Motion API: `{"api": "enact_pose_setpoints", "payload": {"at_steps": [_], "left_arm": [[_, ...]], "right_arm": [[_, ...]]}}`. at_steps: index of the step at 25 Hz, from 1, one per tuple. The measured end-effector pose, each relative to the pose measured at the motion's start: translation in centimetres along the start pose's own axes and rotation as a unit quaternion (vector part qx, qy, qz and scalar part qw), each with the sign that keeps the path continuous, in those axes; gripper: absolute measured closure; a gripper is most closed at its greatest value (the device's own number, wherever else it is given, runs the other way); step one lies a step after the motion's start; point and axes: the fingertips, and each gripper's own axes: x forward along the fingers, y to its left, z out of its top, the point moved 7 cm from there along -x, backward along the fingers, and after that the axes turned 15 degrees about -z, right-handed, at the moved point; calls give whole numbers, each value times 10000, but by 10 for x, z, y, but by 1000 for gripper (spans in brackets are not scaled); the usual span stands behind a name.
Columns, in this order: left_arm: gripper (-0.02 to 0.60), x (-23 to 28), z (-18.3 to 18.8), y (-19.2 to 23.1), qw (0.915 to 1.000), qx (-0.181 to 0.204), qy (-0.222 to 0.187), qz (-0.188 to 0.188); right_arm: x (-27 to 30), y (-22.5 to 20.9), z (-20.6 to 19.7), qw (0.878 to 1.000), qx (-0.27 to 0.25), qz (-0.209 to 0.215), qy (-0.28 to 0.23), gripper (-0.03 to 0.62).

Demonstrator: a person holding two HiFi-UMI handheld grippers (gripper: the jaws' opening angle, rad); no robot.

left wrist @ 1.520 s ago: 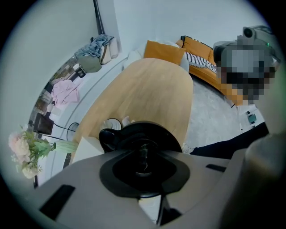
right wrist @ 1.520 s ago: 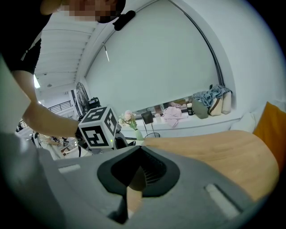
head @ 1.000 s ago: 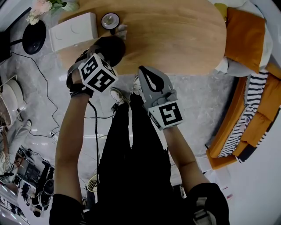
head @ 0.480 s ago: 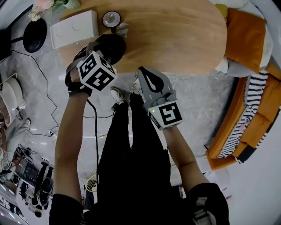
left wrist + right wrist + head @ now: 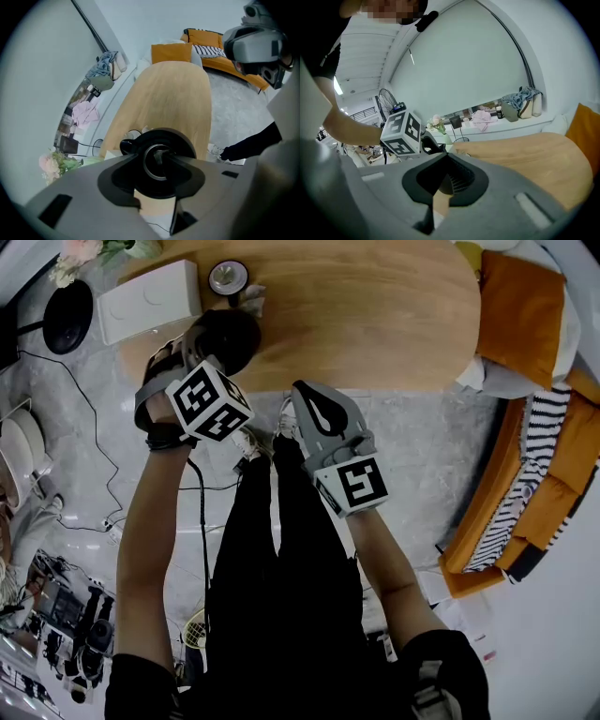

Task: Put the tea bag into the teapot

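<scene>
The black teapot [image 5: 240, 330] stands at the near edge of the wooden table [image 5: 375, 315], its lid [image 5: 228, 276] lying off beside it. My left gripper [image 5: 217, 339] hovers right over the pot. In the left gripper view its jaws [image 5: 157, 161] stand apart above the pot's open mouth [image 5: 149, 174], pressing on nothing. A small grey thing shows inside the ring; I cannot tell if it is the tea bag. My right gripper [image 5: 322, 413] hangs off the table's edge over the floor, shut and empty [image 5: 447, 162].
A white box [image 5: 148, 301] sits at the table's left end, next to the lid, and a small pale scrap [image 5: 253, 303] lies behind the pot. Flowers [image 5: 94, 251] and a black round stand [image 5: 70, 315] are at far left. An orange sofa [image 5: 525, 484] runs along the right.
The left gripper has shifted slightly over the teapot and its marker cube has turned a little. The right gripper has stayed where it was.
</scene>
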Motion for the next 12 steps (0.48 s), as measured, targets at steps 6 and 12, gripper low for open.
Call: {"api": "enact_pose_setpoints", "payload": {"at_steps": [6,12], "left_arm": [[558,5,-2,-8,9956,912,201,-66],[557,4,-11,-5,9982,563,-79,-195]], "right_arm": [[0,-1,0,10000,0,16,12,589],[5,-1,1,10000,-31,60,61,589]]}}
